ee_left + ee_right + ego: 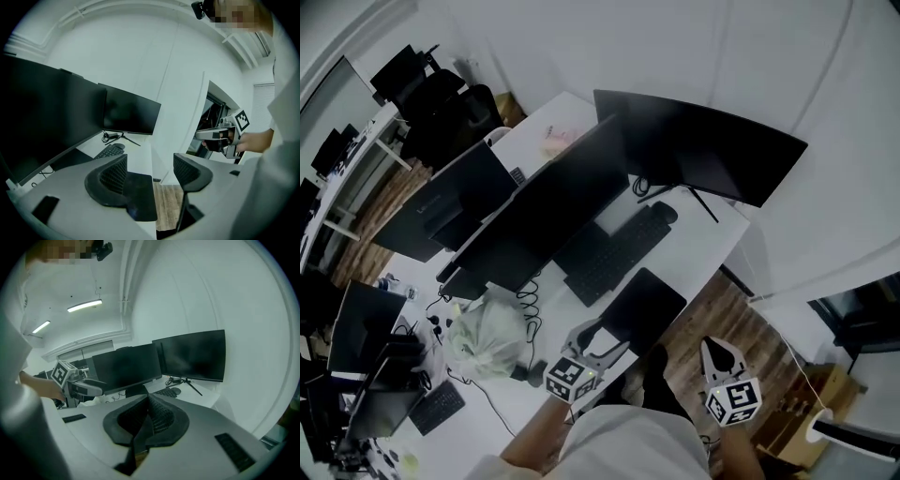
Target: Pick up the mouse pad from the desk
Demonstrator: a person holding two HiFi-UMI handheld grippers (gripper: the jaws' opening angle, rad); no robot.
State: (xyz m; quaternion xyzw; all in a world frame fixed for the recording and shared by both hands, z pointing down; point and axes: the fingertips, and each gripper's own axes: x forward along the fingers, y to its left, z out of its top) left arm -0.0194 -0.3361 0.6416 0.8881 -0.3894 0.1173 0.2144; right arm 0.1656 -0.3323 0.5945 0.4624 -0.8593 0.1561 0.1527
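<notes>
Near the mouse pad (pixel 642 307), untouched on the bench (pixel 698 246), left tongs (pixel 605 339) stand open, right tongs (pixel 718 354) closed, empty; pickup remains.

Cool, bluish-white indoor light, even and rather dim in all three views. Two ceiling strip lamps (pixel 85 305) glow in the right gripper view. The monitors (pixel 703 145) read as flat black without glare, and soft shadows lie beneath them on the white desk (pixel 708 234). Both gripper views show strong fisheye bending and black corner vignetting. The nearest foreground is soft, and the head view is slightly blurred.
</notes>
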